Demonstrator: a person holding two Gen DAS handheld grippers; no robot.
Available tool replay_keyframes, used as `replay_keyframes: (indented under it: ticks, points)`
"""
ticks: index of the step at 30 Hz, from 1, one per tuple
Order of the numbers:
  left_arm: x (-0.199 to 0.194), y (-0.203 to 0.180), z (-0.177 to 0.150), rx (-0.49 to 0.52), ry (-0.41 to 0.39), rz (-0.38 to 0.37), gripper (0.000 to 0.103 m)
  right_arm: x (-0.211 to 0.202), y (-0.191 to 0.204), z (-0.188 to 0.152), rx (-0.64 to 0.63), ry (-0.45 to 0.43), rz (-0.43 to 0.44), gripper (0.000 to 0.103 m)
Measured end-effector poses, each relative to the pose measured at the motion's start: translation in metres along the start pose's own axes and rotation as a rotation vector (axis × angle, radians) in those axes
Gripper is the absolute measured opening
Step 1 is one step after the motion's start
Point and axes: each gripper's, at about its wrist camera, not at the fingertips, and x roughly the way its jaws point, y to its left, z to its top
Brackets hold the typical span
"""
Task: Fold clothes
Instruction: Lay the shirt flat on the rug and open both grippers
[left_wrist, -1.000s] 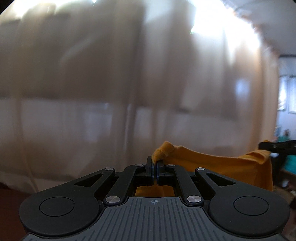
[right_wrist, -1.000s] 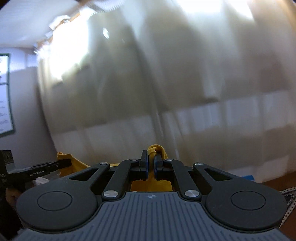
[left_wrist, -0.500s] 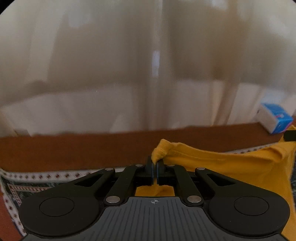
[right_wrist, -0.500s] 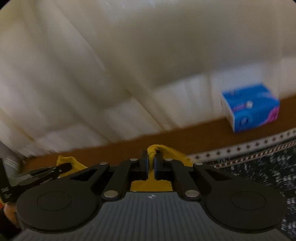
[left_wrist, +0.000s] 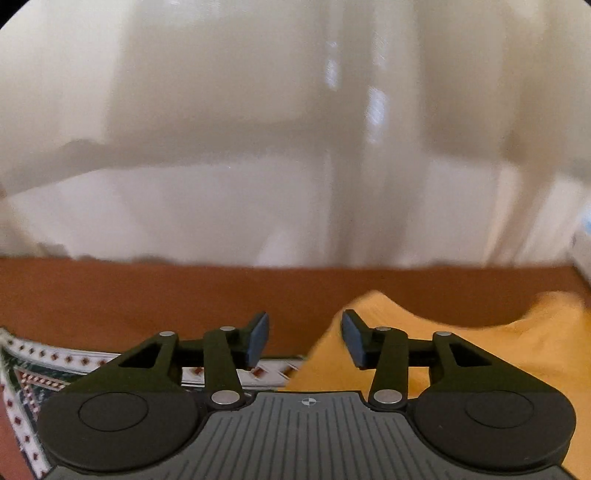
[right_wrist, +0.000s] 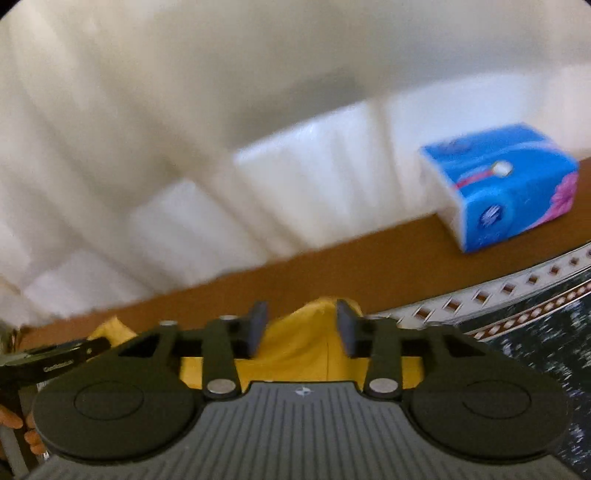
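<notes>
Pale curtains behind, both the left gripper and right gripper have just opened off the yellow garment.

The shirt lies on the table, partly over the patterned cloth — its near edge sits under both grippers. Behind the table hangs a curtain. A tissue pack stands on the table's far edge, right of the shirt — well apart from it.

Both wrist views look down, close, sharing the yellow garment
</notes>
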Motion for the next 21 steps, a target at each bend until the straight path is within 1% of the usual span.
replay_keyframes:
  ticks: [3,6,7,8,10,11,14,17,20,21]
  points:
    - [-0.029,0.028,0.006,-0.056,-0.042,-0.001,0.063,-0.028,-0.002,0.008,-0.002,-0.073,0.005,0.053]
    - [-0.054,0.052,-0.001,-0.060,-0.030,-0.001,0.064,-0.060,-0.002,0.016,-0.017,-0.106,0.020,0.055]
    - [-0.062,0.059,-0.008,-0.053,-0.017,0.001,0.068,-0.070,-0.001,0.019,-0.034,-0.105,0.021,0.055]
    - [-0.068,0.065,-0.017,-0.040,-0.002,0.000,0.069,-0.081,0.002,0.021,-0.054,-0.103,0.021,0.056]
    - [-0.075,0.077,-0.036,-0.023,0.030,-0.001,0.070,-0.097,0.002,0.025,-0.099,-0.082,0.006,0.056]
    - [-0.076,0.083,-0.044,-0.033,0.054,-0.011,0.070,-0.103,0.004,0.027,-0.120,-0.071,-0.001,0.056]
    - [-0.068,0.098,-0.061,-0.100,0.109,-0.073,0.069,-0.128,0.010,0.038,-0.208,-0.029,-0.035,0.056]
    - [-0.057,0.098,-0.071,-0.145,0.125,-0.086,0.069,-0.140,0.016,0.055,-0.356,0.027,-0.095,0.056]
    - [-0.046,0.095,-0.076,-0.164,0.145,-0.087,0.069,-0.130,0.012,0.057,-0.476,0.086,-0.161,0.059]
    - [-0.042,0.094,-0.077,-0.171,0.150,-0.085,0.069,-0.120,0.006,0.052,-0.474,0.107,-0.173,0.059]
